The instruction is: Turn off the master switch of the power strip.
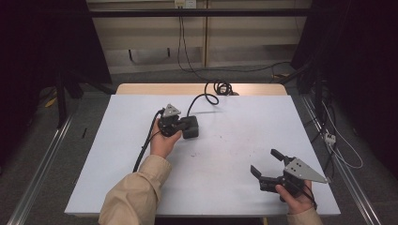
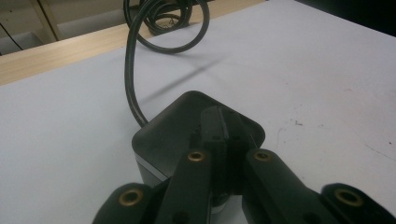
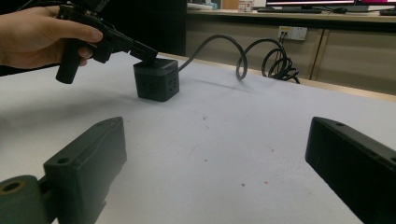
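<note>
Power cube (image 1: 191, 126), a black socket block with rounded corners, sits on the desk (image 1: 234, 140) directly under the fingers of the left gripper (image 1: 180, 125), whose tips are pressed together and rest on the cube's top face; in the left gripper view the two fingers (image 2: 219, 135) meet with nothing between them. Largest around it is the desk itself, covered with a pale white sheet that bears a few small dark specks, with a strip of light wood showing along its far edge. Beyond that edge lie a grey floor, cream wall panels and a wall socket (image 3: 292, 32), with dark curtains to either side. From the cube's far side a thick black cable (image 1: 206, 97) arcs up past the left fingers and runs to a loose coil (image 1: 222, 87) at the far edge of the desk. The right gripper (image 1: 264, 165) lies well apart from the cube, near the desk's near right corner, held in the person's right hand (image 1: 295, 199), its fingers spread wide over bare sheet. Nothing stands between those open fingers and the cube.
</note>
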